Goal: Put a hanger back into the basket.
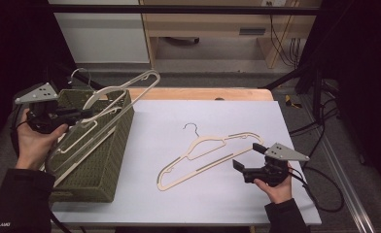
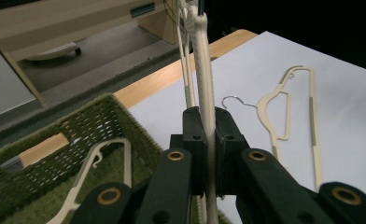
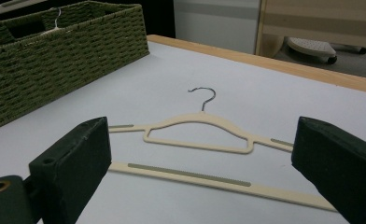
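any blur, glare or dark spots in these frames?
High view: soft overall, corners black, table evenly lit, no glare. Left gripper view: the jaws near the lens are blurred around the held hanger. Right gripper view: lying hanger sharp, jaws at the edges soft.

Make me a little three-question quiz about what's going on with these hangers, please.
1. True or false: the left gripper is shut on a hanger.
2. Where does the loose hanger lie: A in the basket, B flat on the table, C on the floor?
3. Fill in: the right gripper has its jaws ____.

Key:
1. True; the held hanger is above the green woven basket.
2. B, on the white table.
3. Open, holding nothing, beside the loose hanger.
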